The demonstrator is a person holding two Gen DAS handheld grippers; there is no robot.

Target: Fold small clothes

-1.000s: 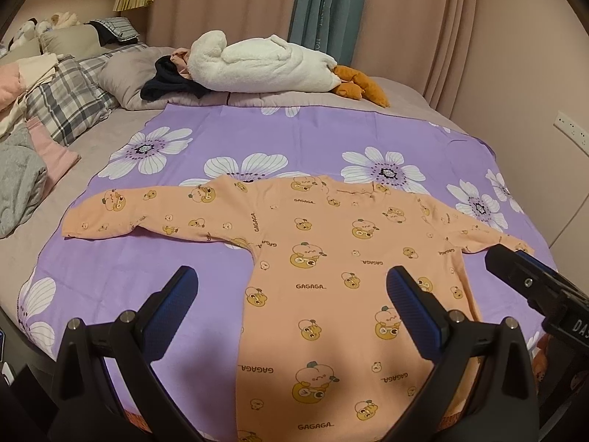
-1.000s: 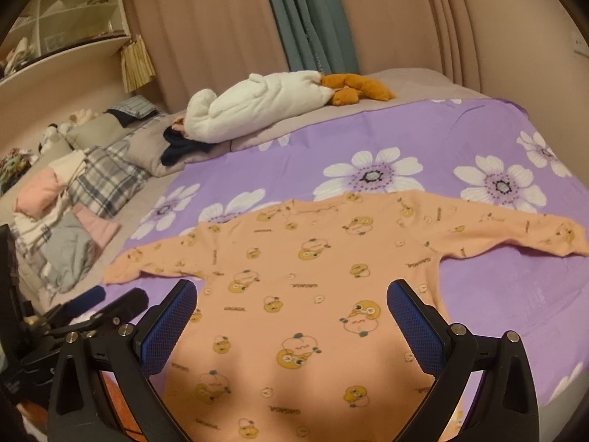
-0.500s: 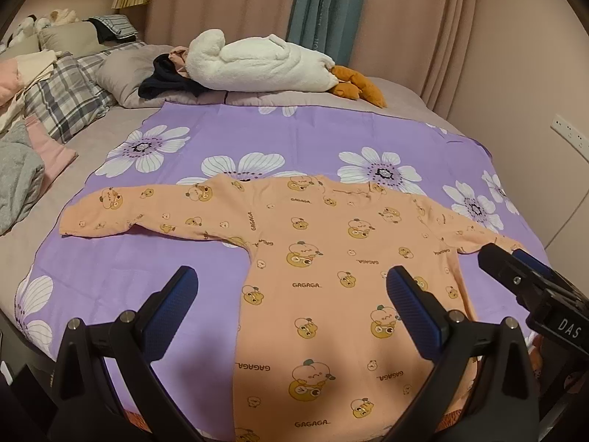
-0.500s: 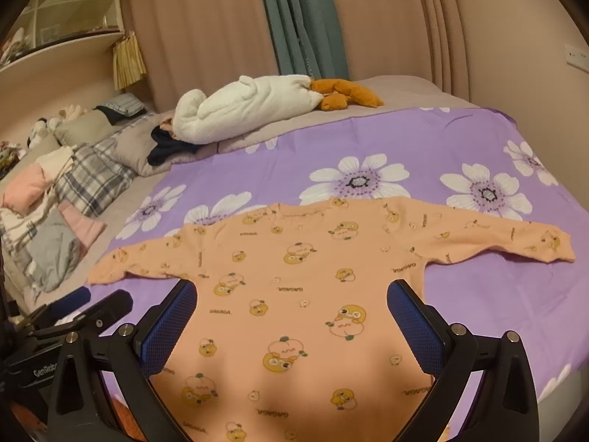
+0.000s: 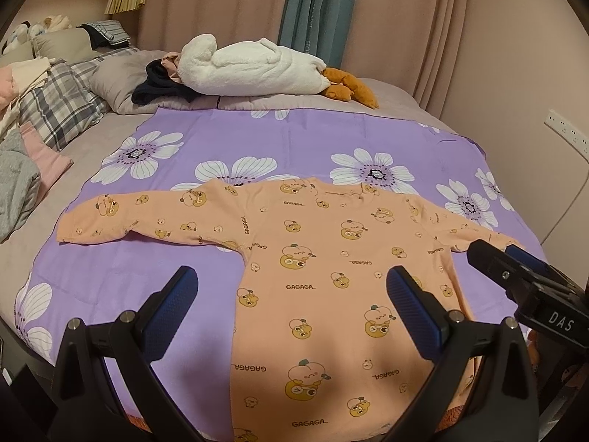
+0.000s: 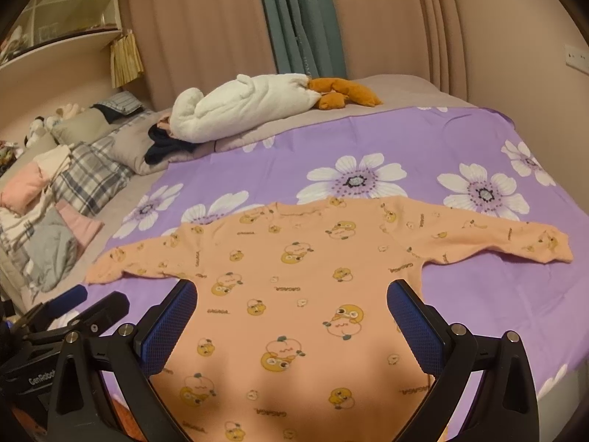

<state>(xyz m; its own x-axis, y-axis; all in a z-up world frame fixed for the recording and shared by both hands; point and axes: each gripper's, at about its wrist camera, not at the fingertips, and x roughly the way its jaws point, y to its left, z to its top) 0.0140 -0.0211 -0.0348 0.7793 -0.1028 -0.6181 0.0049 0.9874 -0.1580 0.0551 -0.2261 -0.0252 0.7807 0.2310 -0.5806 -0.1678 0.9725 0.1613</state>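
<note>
Orange cotton-like shirt with cartoon prints lies flat on a purple flowered sheet, both sleeves spread sideways, neck toward the far side of the bed.

Left wrist view: the left sleeve end is fully visible; the right sleeve runs behind the right gripper, which enters from the right edge and hides the cuff. Right wrist view: the right cuff is fully visible; the left gripper enters at lower left, near the left sleeve end.

Left gripper: fingers spread wide, holding nothing, above the shirt's lower body and the sheet beside it. Right gripper: fingers spread wide, holding nothing, above the shirt's lower body.

Surroundings: a white plush with orange feet lies beyond the sheet, touching dark cloth. A plaid pillow and piled clothes lie at left. Curtains hang behind. A wall socket is at right.
</note>
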